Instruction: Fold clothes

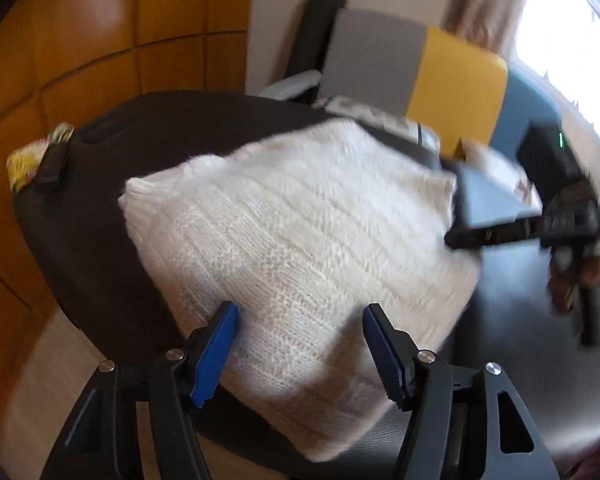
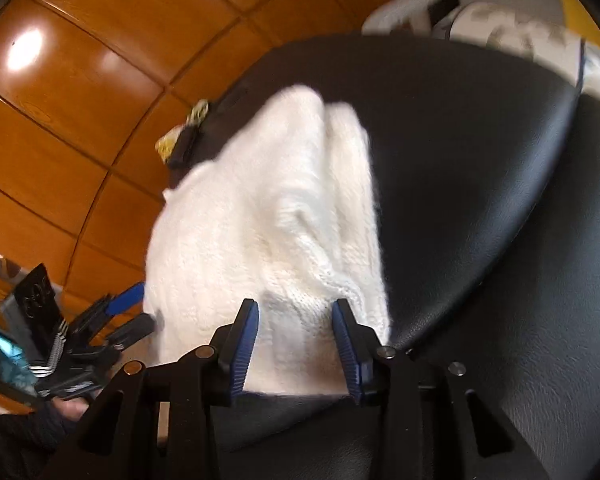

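A white knitted sweater [image 1: 300, 220] lies folded in a thick bundle on a dark leather-topped surface [image 1: 100, 200]. My left gripper [image 1: 300, 320] hovers open over the bundle's near edge, its blue pads spread wide with knit showing between them. My right gripper [image 1: 456, 236] comes in from the right at the bundle's right edge, held by a gloved hand [image 1: 580, 248]. In the right wrist view the sweater [image 2: 268, 220] shows two rolled folds, and my right gripper [image 2: 296, 316] stands open at its near end. The left gripper [image 2: 140, 310] sits at the bundle's left side.
An orange wood-panelled wall [image 1: 80, 40] runs along the left. A chair draped in grey, yellow and blue [image 1: 420, 64] stands behind the surface, with patterned cloth [image 1: 380, 116] at the far edge. A yellow floral piece with a black clip [image 1: 36, 160] hangs off the left rim.
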The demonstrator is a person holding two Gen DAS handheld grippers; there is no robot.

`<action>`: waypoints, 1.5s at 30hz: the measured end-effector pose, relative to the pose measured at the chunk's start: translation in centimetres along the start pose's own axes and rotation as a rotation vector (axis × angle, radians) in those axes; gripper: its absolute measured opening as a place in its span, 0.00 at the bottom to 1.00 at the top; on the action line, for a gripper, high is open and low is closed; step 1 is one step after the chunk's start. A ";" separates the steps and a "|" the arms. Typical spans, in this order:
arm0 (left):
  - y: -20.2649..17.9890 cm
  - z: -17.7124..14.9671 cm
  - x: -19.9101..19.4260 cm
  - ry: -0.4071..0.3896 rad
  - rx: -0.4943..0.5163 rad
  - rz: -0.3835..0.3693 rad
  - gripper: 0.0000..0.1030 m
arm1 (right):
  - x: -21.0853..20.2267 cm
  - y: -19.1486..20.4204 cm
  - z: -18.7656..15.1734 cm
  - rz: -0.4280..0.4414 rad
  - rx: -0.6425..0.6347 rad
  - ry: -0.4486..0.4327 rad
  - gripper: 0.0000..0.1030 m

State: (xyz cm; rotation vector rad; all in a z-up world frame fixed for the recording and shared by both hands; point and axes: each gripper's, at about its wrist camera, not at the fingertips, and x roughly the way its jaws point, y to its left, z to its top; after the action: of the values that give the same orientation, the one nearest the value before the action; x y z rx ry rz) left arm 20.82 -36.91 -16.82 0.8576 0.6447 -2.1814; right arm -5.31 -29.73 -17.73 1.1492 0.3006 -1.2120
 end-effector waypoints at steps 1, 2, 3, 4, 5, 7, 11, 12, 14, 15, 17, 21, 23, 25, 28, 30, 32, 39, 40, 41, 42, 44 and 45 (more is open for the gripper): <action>0.3 0.1 -0.8 -0.022 -0.046 0.000 0.77 | -0.7 1.4 -0.3 -0.052 -0.037 -0.040 0.38; 0.6 0.2 -1.6 -0.046 -0.084 0.019 0.82 | -1.3 3.0 -0.7 -0.113 -0.075 -0.081 0.39; 0.7 0.2 -2.4 -0.073 -0.109 0.072 0.84 | -1.8 4.4 -1.2 -0.157 -0.107 -0.117 0.41; 0.7 0.1 -3.3 -0.097 -0.125 0.132 0.84 | -2.1 5.7 -1.6 -0.195 -0.136 -0.152 0.41; 0.4 0.1 -4.1 -0.116 -0.125 0.205 0.85 | -2.5 6.5 -1.8 -0.234 -0.154 -0.180 0.42; -0.4 0.1 -5.6 -0.143 -0.100 0.333 0.89 | -3.3 7.9 -2.7 -0.305 -0.168 -0.212 0.42; -2.2 0.2 -8.2 -0.209 -0.070 0.443 0.97 | -2.8 11.0 -4.0 -0.404 -0.156 -0.230 0.42; -2.5 0.2 -8.9 -0.225 -0.074 0.459 0.99 | -2.4 11.5 -4.1 -0.416 -0.155 -0.235 0.42; -3.0 0.3 -10.3 -0.259 -0.100 0.452 1.00 | -2.2 12.1 -4.3 -0.446 -0.143 -0.228 0.42; -3.2 0.3 -10.8 -0.260 -0.112 0.431 1.00 | -1.9 12.4 -4.3 -0.453 -0.147 -0.226 0.42; -3.4 0.3 -11.7 -0.262 -0.142 0.400 1.00 | -1.3 13.0 -4.3 -0.468 -0.154 -0.220 0.42; -4.0 0.8 -12.1 -0.226 -0.174 0.401 0.99 | -1.6 13.5 -4.3 -0.492 -0.169 -0.227 0.42; -4.3 0.9 -11.9 -0.200 -0.155 0.386 0.99 | -1.9 13.6 -4.2 -0.504 -0.177 -0.231 0.42; -4.6 1.1 -11.6 -0.174 -0.136 0.371 0.99 | -2.2 13.8 -4.2 -0.515 -0.184 -0.236 0.42; -4.8 1.2 -11.5 -0.152 -0.118 0.349 0.99 | -2.5 14.4 -4.0 -0.539 -0.208 -0.247 0.42; -4.8 1.1 -11.7 -0.160 -0.121 0.357 0.99 | -2.4 14.9 -4.0 -0.555 -0.236 -0.252 0.42; -4.8 1.0 -11.8 -0.161 -0.130 0.359 0.99 | -2.3 15.3 -4.0 -0.560 -0.251 -0.253 0.42; -4.1 1.2 -11.6 -0.143 -0.148 0.328 0.99 | -1.6 16.2 -4.3 -0.558 -0.297 -0.234 0.42; -4.0 1.3 -11.5 -0.135 -0.147 0.318 0.99 | -1.4 16.2 -4.4 -0.557 -0.298 -0.229 0.42; -3.9 1.3 -11.4 -0.131 -0.148 0.314 0.99 | -1.4 16.2 -4.4 -0.556 -0.299 -0.226 0.42; -3.9 1.3 -11.4 -0.131 -0.148 0.311 0.99 | -1.4 16.2 -4.5 -0.556 -0.299 -0.224 0.42; -3.9 1.4 -11.2 -0.119 -0.147 0.302 0.99 | -1.3 16.1 -4.5 -0.560 -0.299 -0.222 0.42; -3.9 1.4 -11.2 -0.111 -0.148 0.296 0.99 | -1.3 16.1 -4.5 -0.564 -0.298 -0.220 0.42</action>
State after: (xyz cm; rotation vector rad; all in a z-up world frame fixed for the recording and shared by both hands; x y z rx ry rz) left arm 23.42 -30.65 -7.05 0.7002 0.5767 -1.8755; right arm 9.43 -26.76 -10.34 0.6778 0.6418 -1.7034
